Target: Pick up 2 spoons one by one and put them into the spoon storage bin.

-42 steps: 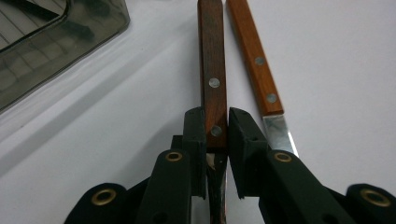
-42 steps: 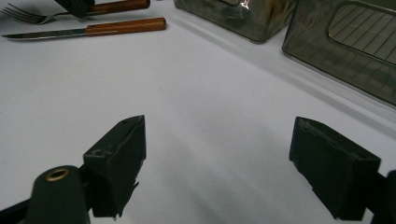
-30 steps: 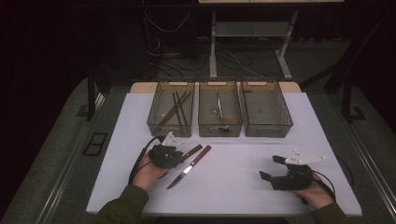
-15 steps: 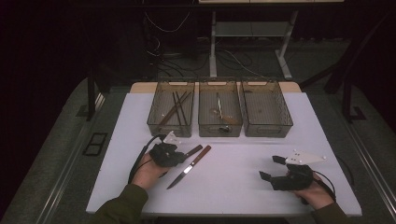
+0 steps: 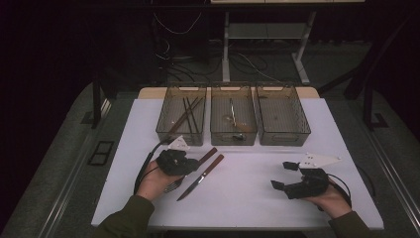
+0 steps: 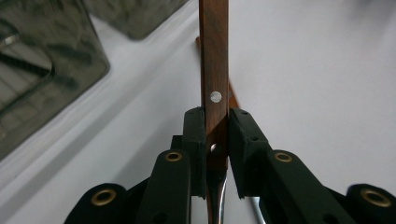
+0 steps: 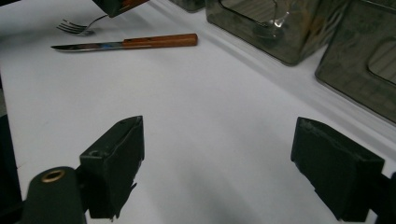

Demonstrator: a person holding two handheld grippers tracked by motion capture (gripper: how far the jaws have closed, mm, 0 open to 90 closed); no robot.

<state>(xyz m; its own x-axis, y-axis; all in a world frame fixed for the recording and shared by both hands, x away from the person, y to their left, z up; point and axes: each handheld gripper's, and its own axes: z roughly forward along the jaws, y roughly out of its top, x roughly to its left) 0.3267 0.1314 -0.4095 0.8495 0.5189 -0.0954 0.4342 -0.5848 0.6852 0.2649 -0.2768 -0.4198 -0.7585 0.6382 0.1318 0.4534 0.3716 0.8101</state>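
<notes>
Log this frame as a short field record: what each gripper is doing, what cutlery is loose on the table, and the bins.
left gripper: shut on the wooden handle of a fork
right gripper: open, holding nothing, low over the table
knife: loose on the table, wooden handle, beside the fork
bins: three in a row at the far side; left holds dark sticks, middle holds metal cutlery

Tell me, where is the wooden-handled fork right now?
In the high view, the wooden-handled fork lies at the table's left, clamped in the left gripper, beside the wooden-handled knife.
</notes>
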